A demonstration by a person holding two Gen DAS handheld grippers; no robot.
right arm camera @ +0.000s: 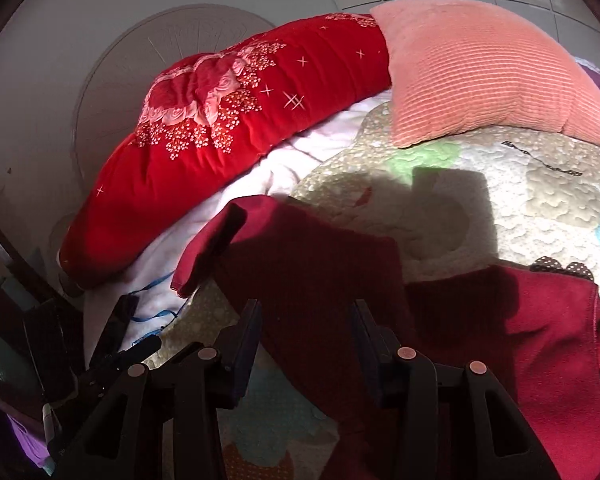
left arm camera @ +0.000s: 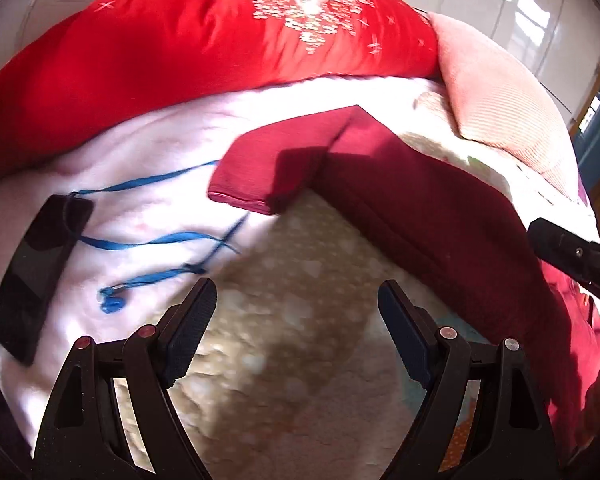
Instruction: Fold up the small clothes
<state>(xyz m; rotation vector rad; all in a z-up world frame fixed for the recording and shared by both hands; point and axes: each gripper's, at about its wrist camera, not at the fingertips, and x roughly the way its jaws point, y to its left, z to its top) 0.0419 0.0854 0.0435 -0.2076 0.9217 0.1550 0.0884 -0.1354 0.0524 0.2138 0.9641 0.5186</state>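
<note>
Maroon garment (left arm camera: 420, 196), red flowered pillow (right arm camera: 220, 128), ribbed pink cushion (right arm camera: 480, 76)

Hard sunlight blows out my white sheet (left arm camera: 148, 152); blocky shadows cross the quilt (right arm camera: 540, 184); fisheye edges bend, perhaps slightly motion-blurred.

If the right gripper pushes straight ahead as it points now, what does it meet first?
Most likely the dark red garment: it lies directly ahead between the open jaws of the right gripper. Depth is unclear, but nothing else shows in front of it.

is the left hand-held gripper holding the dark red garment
No, the left hand-held gripper is open over the quilted bedspread with nothing between its fingers, and the dark red garment lies beyond it.
</note>
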